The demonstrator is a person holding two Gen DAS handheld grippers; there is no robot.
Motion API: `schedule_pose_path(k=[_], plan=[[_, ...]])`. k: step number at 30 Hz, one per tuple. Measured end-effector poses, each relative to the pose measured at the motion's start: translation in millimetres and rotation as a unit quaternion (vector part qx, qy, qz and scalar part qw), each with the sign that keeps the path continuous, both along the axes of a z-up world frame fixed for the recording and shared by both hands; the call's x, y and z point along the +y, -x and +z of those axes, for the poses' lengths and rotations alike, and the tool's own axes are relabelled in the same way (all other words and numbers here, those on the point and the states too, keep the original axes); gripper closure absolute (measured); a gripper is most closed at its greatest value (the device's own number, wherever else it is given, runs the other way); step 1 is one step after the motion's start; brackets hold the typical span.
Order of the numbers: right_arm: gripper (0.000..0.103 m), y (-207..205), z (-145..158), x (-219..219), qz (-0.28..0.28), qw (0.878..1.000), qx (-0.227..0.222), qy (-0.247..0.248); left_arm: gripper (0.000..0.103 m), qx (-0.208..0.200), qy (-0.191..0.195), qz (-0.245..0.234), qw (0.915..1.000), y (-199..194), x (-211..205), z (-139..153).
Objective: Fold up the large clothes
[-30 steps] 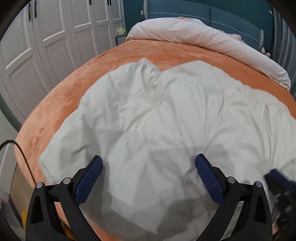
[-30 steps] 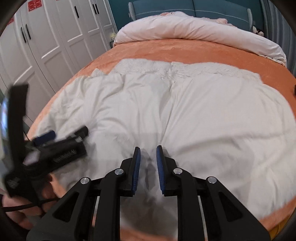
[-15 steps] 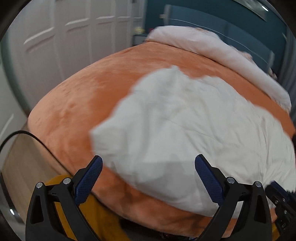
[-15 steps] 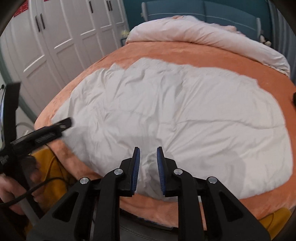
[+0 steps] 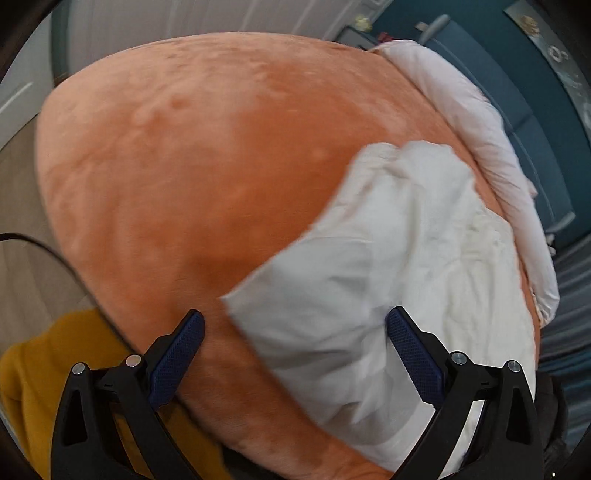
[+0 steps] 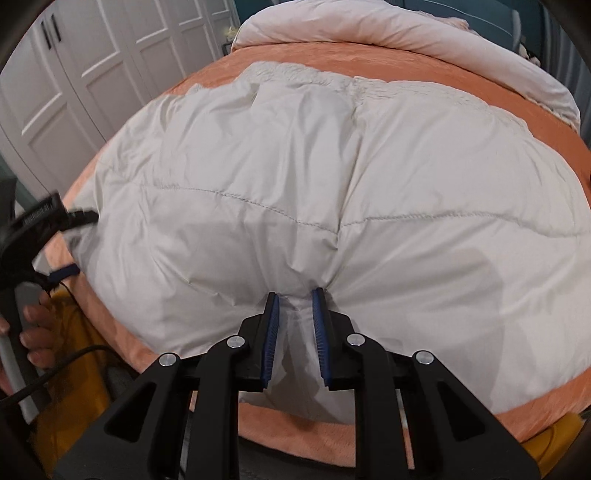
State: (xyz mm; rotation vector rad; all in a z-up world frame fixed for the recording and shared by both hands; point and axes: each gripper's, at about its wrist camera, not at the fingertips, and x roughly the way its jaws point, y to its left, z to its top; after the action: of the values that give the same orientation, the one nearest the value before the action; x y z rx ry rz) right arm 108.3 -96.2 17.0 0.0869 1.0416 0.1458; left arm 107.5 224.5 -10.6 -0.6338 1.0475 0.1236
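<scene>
White padded garment [image 6: 332, 177], pinched by right tool [image 6: 295, 295]

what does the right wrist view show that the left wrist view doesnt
Only the right wrist view: the right gripper pinching the near hem of the white padded coat, a stitched seam across it, the white wardrobe doors, a hand on the other tool's handle.

Only the left wrist view: the left gripper open, the coat's corner between its jaws, untouched; wooden floor.

Both: the coat on the orange bedspread, the pale rolled duvet behind.
</scene>
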Motion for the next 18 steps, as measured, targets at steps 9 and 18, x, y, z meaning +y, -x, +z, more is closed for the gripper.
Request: schedule_pose_path(k=[9,18], plan=[[0.086,-7.9,-10.3,-1.6,0.01,1.0,-0.003,0.012,0.09,-0.108,0.007,-0.136,0.9847,2.8,-60.8,92.6],[0.084,41.9,15.7,-40.5,-0.027,0.995,-0.046,-0.088,0.101,-0.21,-0.033,-0.255,0.9431,38.4,-159.3,188.6]])
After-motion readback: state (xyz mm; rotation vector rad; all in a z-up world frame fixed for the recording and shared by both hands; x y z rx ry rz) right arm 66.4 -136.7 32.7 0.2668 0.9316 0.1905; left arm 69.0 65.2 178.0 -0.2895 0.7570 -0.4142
